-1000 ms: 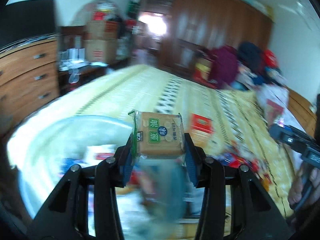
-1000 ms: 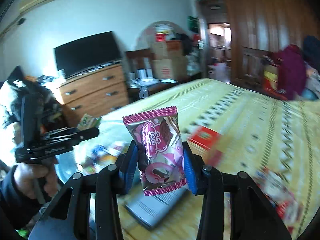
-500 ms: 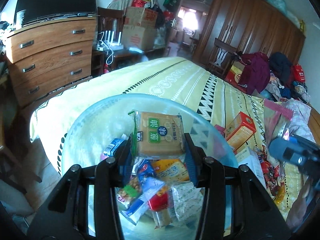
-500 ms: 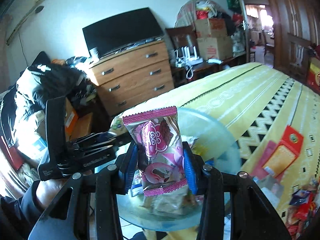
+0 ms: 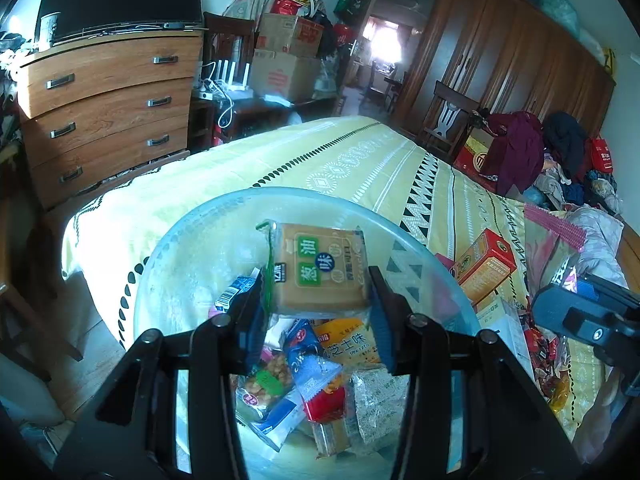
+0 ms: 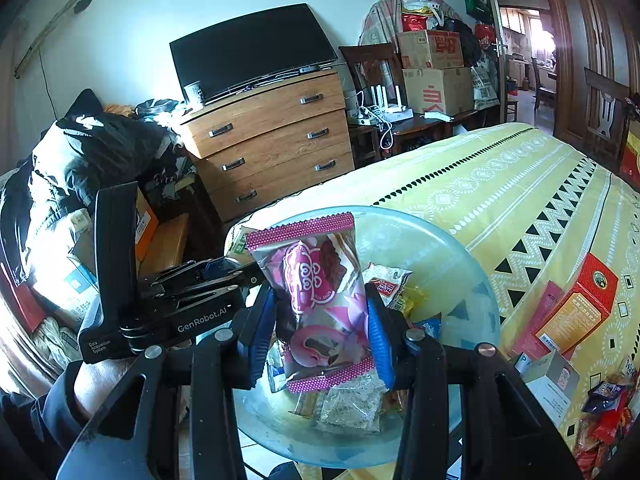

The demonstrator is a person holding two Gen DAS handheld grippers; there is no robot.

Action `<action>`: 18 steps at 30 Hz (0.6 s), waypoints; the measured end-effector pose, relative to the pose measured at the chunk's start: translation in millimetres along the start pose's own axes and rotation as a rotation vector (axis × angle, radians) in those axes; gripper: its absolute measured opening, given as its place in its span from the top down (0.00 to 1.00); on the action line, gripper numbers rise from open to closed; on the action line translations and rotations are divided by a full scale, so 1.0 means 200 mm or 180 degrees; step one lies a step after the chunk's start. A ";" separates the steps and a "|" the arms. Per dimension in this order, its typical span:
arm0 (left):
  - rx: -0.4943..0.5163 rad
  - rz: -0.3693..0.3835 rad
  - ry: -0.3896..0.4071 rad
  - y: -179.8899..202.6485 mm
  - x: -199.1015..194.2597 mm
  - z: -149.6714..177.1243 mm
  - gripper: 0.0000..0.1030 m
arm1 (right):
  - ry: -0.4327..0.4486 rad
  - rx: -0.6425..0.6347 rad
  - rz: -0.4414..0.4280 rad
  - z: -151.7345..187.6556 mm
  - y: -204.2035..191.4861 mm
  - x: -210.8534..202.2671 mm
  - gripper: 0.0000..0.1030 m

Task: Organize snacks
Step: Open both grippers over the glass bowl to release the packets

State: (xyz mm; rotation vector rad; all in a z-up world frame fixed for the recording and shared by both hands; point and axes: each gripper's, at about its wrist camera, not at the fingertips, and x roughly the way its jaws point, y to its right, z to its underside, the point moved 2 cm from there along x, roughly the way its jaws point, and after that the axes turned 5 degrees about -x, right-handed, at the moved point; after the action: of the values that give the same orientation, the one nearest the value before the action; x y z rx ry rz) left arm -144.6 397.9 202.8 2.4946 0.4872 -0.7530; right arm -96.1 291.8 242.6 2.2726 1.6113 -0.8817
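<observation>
Yellow patterned bedding (image 5: 360, 160) is seen behind one clear bowl (image 5: 180, 248) heaped with snack packets. Two claws are counted above it. On the left, the left claw (image 5: 318, 300) is partly closed, one tan cracker packet (image 5: 320, 272) clamped between its pads. On the right, the right claw (image 6: 322, 320) is pinched on one pink snack packet (image 6: 316, 292). One red-and-orange box (image 6: 576, 308) is seen lying on the bed.

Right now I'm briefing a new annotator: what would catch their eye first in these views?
Each gripper holds a snack over the clear bowl of packets at the bed's edge: the left gripper a tan cracker pack, the right gripper a pink wrapper. An orange box lies on the yellow bedspread beside the bowl.
</observation>
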 end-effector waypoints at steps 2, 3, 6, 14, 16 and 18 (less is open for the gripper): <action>-0.0005 0.0003 -0.0001 0.00 0.00 0.00 0.56 | -0.0002 -0.0005 0.0003 0.00 -0.01 0.00 0.55; -0.0004 -0.0001 -0.0002 0.00 0.00 0.00 0.56 | -0.0002 -0.0005 0.0004 0.00 -0.01 0.00 0.55; -0.0014 0.0002 -0.0005 0.00 -0.01 0.00 0.56 | -0.0003 -0.0007 0.0003 0.00 -0.01 0.00 0.55; -0.0025 0.0008 -0.0009 -0.01 -0.01 0.00 0.56 | -0.0012 -0.0011 0.0007 0.00 -0.02 0.01 0.54; -0.0027 0.0010 -0.0007 -0.01 -0.01 0.00 0.56 | -0.0015 -0.0012 0.0007 0.00 -0.02 0.01 0.54; -0.0026 0.0010 -0.0010 -0.01 -0.01 0.00 0.56 | -0.0025 -0.0012 0.0003 0.01 -0.02 0.02 0.54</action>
State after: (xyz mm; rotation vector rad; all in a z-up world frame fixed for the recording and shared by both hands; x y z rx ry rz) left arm -146.6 398.8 203.6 2.4858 0.4843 -0.7520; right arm -99.6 295.4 239.9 2.2644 1.6070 -0.8854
